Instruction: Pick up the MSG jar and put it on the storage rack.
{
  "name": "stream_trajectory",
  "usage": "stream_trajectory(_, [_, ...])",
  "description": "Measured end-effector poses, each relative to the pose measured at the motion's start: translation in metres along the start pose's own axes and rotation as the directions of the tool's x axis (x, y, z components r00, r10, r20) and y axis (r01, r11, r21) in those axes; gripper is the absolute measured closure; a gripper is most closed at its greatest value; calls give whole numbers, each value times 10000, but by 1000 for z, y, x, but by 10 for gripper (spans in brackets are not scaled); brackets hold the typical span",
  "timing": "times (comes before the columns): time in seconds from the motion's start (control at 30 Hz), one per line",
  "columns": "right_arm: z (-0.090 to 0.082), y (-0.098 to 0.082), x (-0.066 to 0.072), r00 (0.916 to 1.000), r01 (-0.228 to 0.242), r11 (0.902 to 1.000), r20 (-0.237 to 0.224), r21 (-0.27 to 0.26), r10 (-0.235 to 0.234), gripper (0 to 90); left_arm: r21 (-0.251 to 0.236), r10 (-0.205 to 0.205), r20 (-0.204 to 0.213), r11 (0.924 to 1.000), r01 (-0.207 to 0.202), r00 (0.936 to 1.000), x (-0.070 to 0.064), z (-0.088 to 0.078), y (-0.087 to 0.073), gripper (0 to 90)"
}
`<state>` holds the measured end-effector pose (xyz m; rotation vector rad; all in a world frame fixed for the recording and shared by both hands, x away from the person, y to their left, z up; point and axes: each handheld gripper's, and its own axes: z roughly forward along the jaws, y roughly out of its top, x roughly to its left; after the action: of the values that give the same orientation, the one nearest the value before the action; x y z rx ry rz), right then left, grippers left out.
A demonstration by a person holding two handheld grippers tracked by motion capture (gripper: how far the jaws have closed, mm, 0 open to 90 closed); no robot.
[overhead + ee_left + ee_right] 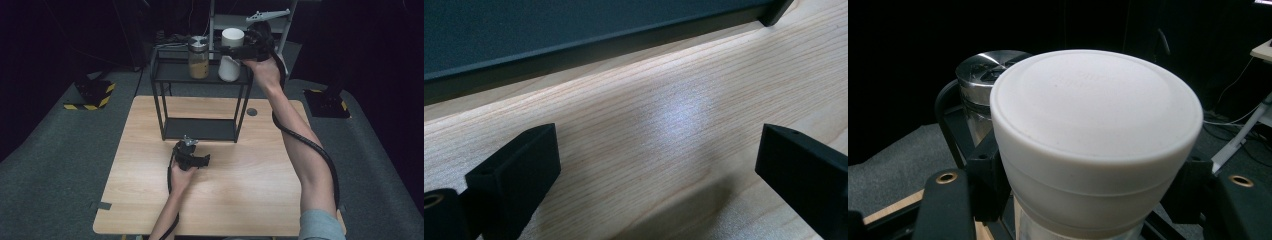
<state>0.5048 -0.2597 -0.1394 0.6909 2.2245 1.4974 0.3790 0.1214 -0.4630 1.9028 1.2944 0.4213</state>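
Two containers: set side by side on the top shelf of a black metal rack (159,75), upper centre of the high view.
White canister (1096,145): round, matte, smooth domed lid; clamped by the right claw (231,51).
Glass jar (198,57): ribbed steel lid, tan contents.
Left claw (659,175): jaws spread apart, nothing gripped, over the pale wood-grain desk (240,185).

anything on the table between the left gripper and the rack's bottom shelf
Nothing: bare wood of the table lies between the left gripper and the rack, in the left gripper view.
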Motion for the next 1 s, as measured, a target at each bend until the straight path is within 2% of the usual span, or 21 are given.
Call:
stream_trajectory(0.3, [1,-7,-1,9999,-104,9997,-57,-221,103,350,-25,-35,36,10000,35,10000,1,0,0,43])
stream_trajectory(0.63, [0,-5,1,9999,-149,9998,-9,-164,149,341,-61,-116,75,9999,116,9999,2,0,-1,43])
stream_trajectory(0.77, [-1,-4,4,10000,-25,9997,7,-230,25,257,-65,-125,83,9999,126,9999,2,0,-1,43])
stream_trajectory(0.87, [-1,-2,12,9994,312,9993,171,-220,-308,180,-65,-124,102,9999,124,9999,2,0,-1,43])
stream_trajectory(1.0, [0,-4,18,9981,496,9986,383,-198,-488,121,-59,-131,119,9999,131,9998,3,-1,-1,43])
